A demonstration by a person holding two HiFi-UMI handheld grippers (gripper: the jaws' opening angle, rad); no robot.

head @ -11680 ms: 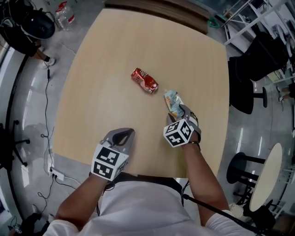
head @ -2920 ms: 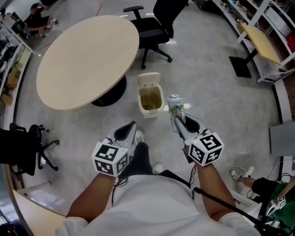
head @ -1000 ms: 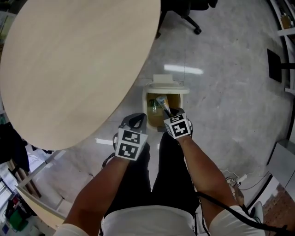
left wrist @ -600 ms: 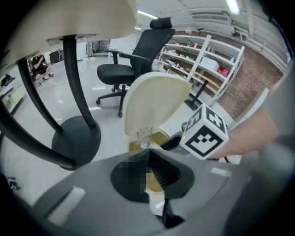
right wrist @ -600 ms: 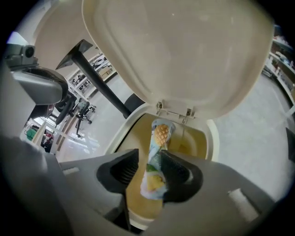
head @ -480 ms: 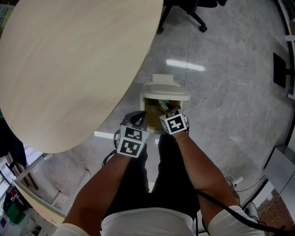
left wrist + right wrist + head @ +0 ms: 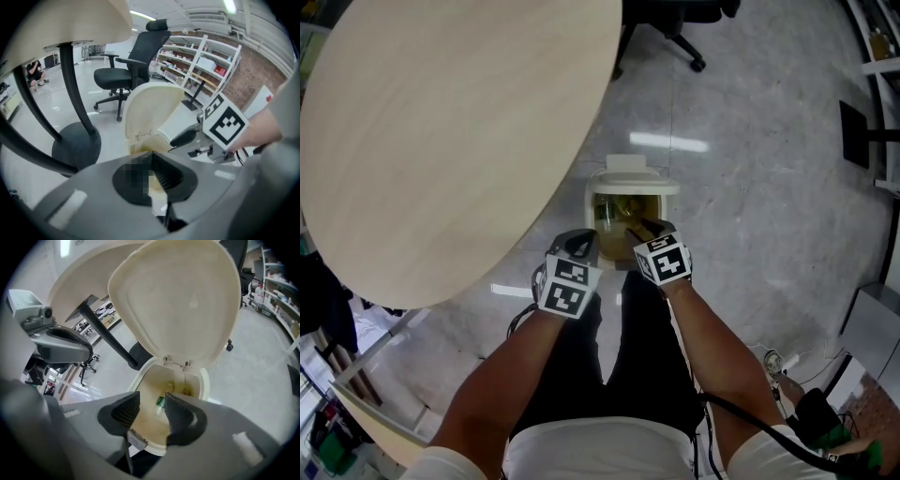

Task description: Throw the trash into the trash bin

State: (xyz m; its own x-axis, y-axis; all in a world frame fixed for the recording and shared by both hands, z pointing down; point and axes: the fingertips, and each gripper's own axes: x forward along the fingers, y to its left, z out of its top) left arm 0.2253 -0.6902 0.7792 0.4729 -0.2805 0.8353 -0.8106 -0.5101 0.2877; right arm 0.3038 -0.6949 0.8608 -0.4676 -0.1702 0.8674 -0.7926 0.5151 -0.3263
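The trash (image 7: 161,403), a crumpled piece with a green patch, lies at the bottom of the bin (image 7: 206,382), among other yellowish scraps that are too small to tell apart. From the head view it shows as a pale heap (image 7: 625,208) inside the bin's cream rim (image 7: 592,214). The lid (image 7: 178,301) stands upright at the far side, hinged at the rim.

The right tool (image 7: 152,405) hangs just above the near edge of the opening and points steeply down into it. Its jaws have just sprung apart and eased back a little. They stand open with nothing between them, only the bin's inside showing through the gap. In the head view this tool (image 7: 649,228) overlaps the bin's near rim.

The left tool (image 7: 579,242) hovers just beside the bin's left corner, above the floor. Its jaws meet at the tips (image 7: 151,154) and grip nothing.

The bin stands on a glossy grey floor (image 7: 750,187) that mirrors the ceiling lights. A round pale-wood worktop (image 7: 441,122) reaches over it from the left, carried on a dark pedestal (image 7: 75,145). Beyond stand a black chair (image 7: 131,75) and white shelves (image 7: 197,56) against a brick wall.
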